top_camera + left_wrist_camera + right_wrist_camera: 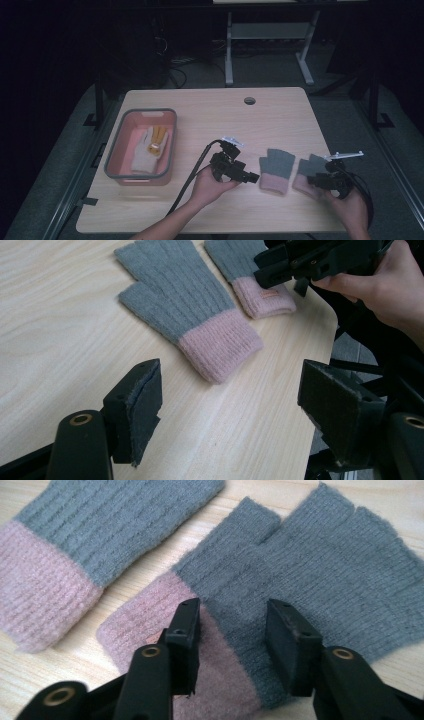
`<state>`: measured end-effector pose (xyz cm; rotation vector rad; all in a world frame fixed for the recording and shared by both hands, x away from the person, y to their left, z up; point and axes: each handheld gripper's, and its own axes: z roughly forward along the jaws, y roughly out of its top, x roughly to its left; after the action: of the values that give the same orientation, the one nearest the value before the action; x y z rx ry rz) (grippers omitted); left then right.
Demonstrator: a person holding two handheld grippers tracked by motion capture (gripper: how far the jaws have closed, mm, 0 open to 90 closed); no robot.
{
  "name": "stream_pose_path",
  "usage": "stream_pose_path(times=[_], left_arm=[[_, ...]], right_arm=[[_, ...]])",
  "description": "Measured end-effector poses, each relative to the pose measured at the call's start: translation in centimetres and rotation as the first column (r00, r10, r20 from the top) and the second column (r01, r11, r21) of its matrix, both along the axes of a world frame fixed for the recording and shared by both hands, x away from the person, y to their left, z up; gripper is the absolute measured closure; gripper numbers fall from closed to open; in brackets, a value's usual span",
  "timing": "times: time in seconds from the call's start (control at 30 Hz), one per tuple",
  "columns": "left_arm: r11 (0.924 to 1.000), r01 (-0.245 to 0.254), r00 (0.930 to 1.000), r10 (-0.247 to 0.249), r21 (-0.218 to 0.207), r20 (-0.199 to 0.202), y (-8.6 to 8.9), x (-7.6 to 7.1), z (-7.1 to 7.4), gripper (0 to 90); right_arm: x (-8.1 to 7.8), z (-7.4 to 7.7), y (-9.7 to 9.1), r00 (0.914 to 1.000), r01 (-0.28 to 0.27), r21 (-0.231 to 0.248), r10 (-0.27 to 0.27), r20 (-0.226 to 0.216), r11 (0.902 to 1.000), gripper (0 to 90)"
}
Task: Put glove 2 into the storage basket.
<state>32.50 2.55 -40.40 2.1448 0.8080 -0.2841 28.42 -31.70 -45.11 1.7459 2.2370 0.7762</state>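
risk sits with the right claw (232,645), jaws apart over the nearer glove (300,580): closing, it may pinch only top knit and slip, while the left claw (230,405) gapes empty.

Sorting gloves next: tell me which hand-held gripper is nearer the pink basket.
Left. The left hand-held gripper sits mid-table, just right of the pink basket; the right hand-held gripper is farther right, over a grey-pink glove.

Left gripper (252,176) was held level, jaws wide apart; right gripper (306,178) pointed left, jaws partly closed with a gap
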Motion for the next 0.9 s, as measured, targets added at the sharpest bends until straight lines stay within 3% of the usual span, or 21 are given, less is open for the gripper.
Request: stream_pose_path(times=[0.47, 0.9], left_arm=[[1.0000, -0.005, 1.0000, 0.005, 0.002, 0.004, 0.36, -0.19, -0.29, 25.9], [0.9999, -0.015, 0.9999, 0.015, 0.001, 0.003, 0.60, 0.16, -0.31, 25.9]], right_arm=[[0.21, -0.06, 0.07, 0.9999, -0.004, 0.028, 0.005, -0.011, 0.9996, 80.1], [0.48, 0.79, 0.20, 0.9994, -0.018, 0.004, 0.018, -0.030, 0.9998, 83.2]])
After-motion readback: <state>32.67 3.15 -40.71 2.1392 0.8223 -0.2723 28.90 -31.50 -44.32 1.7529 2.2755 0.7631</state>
